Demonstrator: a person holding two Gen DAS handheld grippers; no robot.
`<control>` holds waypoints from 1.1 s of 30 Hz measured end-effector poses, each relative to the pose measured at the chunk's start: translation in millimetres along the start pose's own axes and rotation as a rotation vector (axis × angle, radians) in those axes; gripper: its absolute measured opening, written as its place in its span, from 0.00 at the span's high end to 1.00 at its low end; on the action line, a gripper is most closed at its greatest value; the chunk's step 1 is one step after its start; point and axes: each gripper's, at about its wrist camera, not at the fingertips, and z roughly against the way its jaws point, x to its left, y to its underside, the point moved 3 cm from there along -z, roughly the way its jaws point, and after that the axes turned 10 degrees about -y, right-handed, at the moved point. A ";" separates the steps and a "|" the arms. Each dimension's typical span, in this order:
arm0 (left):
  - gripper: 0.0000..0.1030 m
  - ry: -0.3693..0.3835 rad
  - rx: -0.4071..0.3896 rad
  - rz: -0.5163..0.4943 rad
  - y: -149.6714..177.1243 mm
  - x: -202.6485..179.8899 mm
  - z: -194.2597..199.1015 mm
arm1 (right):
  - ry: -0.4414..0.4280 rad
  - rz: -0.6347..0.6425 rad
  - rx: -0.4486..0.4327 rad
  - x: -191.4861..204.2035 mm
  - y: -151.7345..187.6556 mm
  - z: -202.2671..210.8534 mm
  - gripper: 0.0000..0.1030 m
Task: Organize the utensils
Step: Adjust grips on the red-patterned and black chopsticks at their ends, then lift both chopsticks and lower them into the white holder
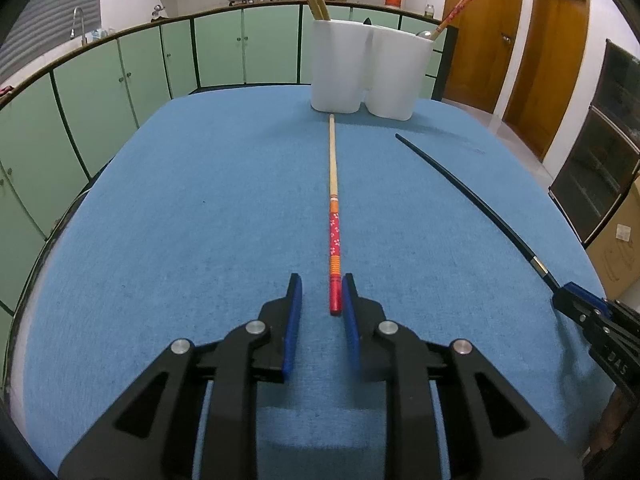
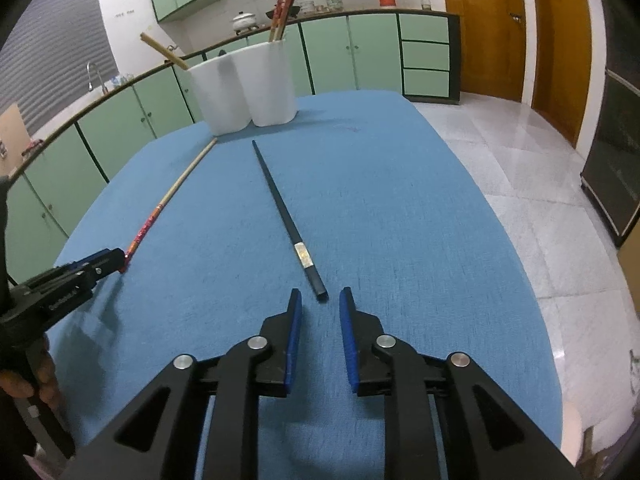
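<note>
- The left gripper (image 1: pixel 320 294) is standing with fingers parted; the red butt of the red-and-orange patterned wooden chopstick (image 1: pixel 333 200) is lying between them, unclamped, its long axis running straight away.
- The right gripper (image 2: pixel 320 308) is likewise parted; the black chopstick (image 2: pixel 286 216) is ending just ahead of its fingers, angled away and leftward.
- Both chopsticks are lying on the blue cloth-covered table (image 2: pixel 400 220), pointing toward the white twin-compartment plastic holder (image 1: pixel 370 68).
- Only the right wrist view is showing the black chopstick's butt clear of the fingers.

left gripper (image 1: pixel 322 286) parted — red chopstick (image 1: pixel 333 216) between | blue tablecloth (image 1: pixel 200 200)
</note>
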 end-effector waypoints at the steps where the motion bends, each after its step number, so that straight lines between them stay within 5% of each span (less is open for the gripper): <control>1: 0.80 0.000 0.001 -0.002 -0.3 -0.4 -0.3 | 0.002 0.004 -0.001 0.1 -0.5 -1.2 0.81; 7: 0.80 0.004 0.019 -0.014 -0.9 -4.5 -4.8 | 0.009 0.041 0.005 4.8 -4.9 -9.3 0.81; 13: 0.80 -0.002 0.025 -0.029 -2.6 -11.0 -7.6 | -0.013 0.052 0.010 11.8 0.0 -9.5 0.91; 18: 0.95 0.018 0.028 -0.041 -3.9 -18.3 -9.1 | -0.036 0.068 0.010 21.8 0.5 -11.0 0.94; 21: 0.95 0.019 0.025 -0.038 -3.8 -19.8 -8.5 | -0.055 0.064 -0.003 24.8 -1.3 -9.5 0.94; 33: 0.95 0.004 -0.125 -0.040 -30.7 -18.9 38.5 | -0.096 0.090 -0.113 42.5 -35.6 25.1 0.94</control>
